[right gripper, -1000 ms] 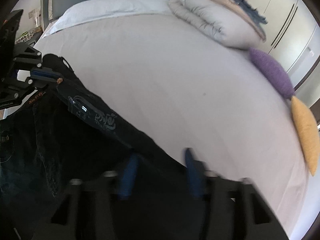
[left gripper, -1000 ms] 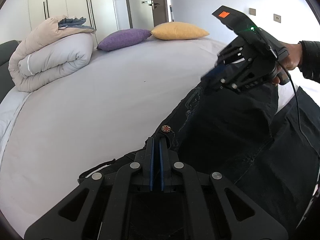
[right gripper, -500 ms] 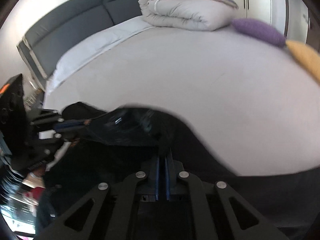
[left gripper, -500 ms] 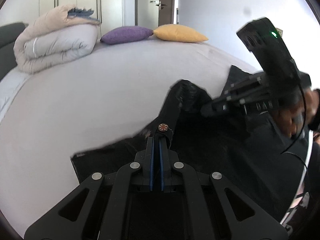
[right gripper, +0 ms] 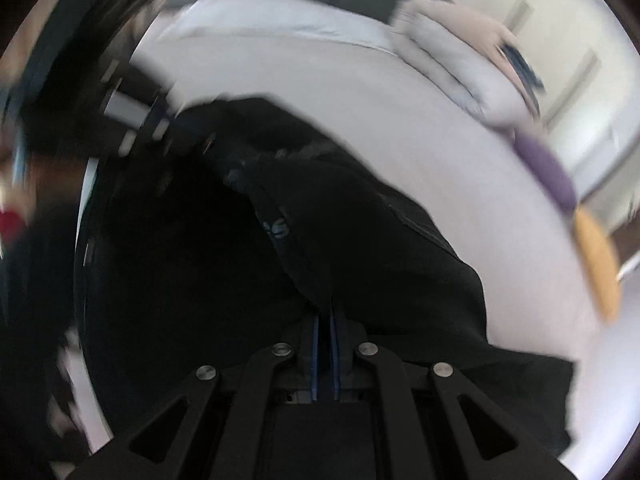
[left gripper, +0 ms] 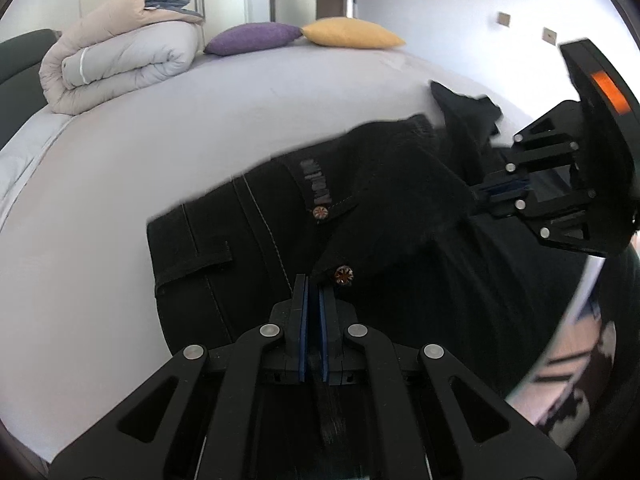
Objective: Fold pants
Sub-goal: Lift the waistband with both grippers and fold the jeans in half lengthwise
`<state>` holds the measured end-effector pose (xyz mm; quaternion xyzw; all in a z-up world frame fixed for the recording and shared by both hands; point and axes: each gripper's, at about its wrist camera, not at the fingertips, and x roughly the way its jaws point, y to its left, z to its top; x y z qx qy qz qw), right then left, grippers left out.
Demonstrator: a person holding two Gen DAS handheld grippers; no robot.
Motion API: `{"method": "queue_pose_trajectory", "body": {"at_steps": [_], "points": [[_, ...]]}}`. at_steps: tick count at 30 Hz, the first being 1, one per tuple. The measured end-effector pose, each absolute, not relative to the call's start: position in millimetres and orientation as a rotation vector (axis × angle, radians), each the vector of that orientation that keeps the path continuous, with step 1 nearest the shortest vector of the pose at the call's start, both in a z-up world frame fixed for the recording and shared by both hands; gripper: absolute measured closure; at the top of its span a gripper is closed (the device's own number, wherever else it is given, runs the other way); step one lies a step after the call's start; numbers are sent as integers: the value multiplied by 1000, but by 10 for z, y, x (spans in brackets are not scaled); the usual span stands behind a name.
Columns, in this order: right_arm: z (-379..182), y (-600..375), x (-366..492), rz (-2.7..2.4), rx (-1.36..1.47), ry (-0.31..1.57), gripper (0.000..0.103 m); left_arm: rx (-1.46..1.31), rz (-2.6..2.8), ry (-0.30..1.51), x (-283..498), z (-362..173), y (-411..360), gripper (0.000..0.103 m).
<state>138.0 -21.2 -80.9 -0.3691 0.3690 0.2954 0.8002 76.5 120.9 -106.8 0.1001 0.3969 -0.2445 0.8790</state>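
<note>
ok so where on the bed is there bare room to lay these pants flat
The widest bare sheet lies between the pants and the rolled duvet, reaching up to the purple pillow and yellow pillow. Bare sheet also lies left of the waistband. It is crowded at the right edge, where the right gripper pinches bunched fabric.

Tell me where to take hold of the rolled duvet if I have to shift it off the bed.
Take the duvet at its rolled end, the rounded end facing the headboard side. There the layers stack into one thick curl bound by a white strap, so a tool coming in from that side, level with the bed, would catch several layers at once. Both tools are shut on the pants now.
</note>
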Motion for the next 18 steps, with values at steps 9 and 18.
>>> {"method": "queue_pose_trajectory", "body": {"at_steps": [9,18], "points": [[-1156,-78,448,605,-1075,681,97,332,-559,845,-36,-1270,1253,100],[-1249,50,157,571,-1167,636,97,415,-583,841,-302,-1293,1206,100]]}}
